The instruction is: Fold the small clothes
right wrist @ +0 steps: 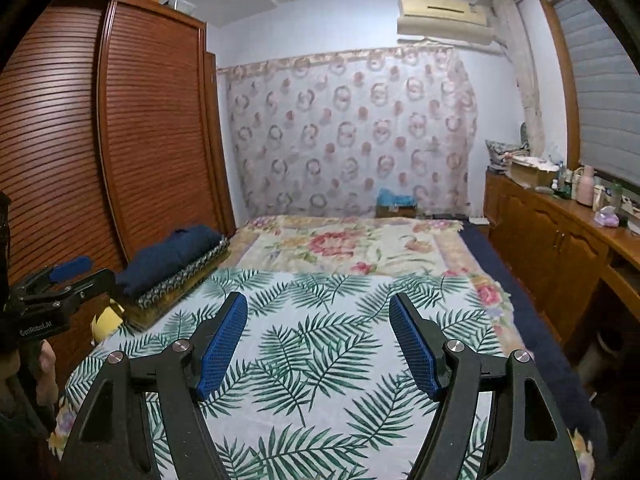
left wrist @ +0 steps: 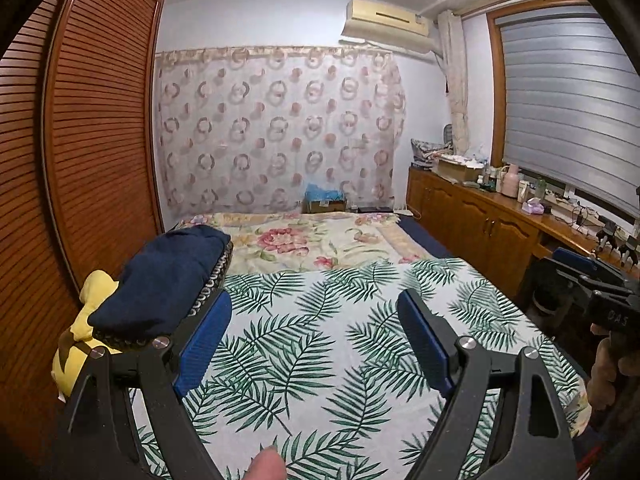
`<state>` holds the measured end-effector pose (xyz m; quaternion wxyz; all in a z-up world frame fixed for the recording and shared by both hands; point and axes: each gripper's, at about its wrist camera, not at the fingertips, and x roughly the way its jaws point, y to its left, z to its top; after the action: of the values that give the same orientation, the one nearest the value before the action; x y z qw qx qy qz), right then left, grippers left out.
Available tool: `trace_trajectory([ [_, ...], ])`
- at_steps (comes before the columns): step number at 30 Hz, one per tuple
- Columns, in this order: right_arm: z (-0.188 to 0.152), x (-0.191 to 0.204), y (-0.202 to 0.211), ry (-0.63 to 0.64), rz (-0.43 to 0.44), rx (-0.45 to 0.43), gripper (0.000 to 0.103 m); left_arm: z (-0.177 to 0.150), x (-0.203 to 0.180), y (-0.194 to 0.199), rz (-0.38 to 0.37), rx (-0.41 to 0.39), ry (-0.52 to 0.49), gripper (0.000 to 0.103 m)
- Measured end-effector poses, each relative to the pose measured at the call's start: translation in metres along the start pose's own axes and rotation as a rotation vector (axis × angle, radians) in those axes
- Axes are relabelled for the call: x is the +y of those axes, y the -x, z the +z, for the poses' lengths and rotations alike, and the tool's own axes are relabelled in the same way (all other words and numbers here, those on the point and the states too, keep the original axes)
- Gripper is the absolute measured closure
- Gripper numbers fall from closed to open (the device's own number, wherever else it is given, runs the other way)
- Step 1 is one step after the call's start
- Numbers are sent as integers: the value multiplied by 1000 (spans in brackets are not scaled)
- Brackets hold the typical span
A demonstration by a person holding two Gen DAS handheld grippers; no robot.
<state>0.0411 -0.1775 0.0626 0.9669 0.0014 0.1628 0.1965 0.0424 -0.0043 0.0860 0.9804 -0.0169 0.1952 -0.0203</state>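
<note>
Our left gripper (left wrist: 316,320) and right gripper (right wrist: 318,324) both hover over the palm-leaf sheet (left wrist: 320,340), jaws spread wide with nothing between the ribbed blue pads (left wrist: 204,344). The folded navy garment (left wrist: 160,276) lies on a stack of patterned cloths (right wrist: 180,276) at the bed's left edge, beside the slatted wooden wardrobe (left wrist: 96,128). Only the left view shows us the yellow soft toy (left wrist: 84,320) under that pile in full, and a fingertip (left wrist: 266,462) at the bottom edge; the right view gives just a yellow scrap. A cardboard box (left wrist: 324,205) beyond the floral blanket (left wrist: 320,240) holds something crumpled and blue; we cannot tell what.
</note>
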Motion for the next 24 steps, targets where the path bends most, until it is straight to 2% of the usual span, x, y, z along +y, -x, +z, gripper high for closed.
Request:
trace_trajectory([
  [8, -13, -5, -2, -2, -6, -3, 28, 2, -4, 2, 0, -5, -5, 18],
  [24, 3, -19, -2, 0, -13, 5, 28, -1, -2, -4, 19, 9, -15, 18],
])
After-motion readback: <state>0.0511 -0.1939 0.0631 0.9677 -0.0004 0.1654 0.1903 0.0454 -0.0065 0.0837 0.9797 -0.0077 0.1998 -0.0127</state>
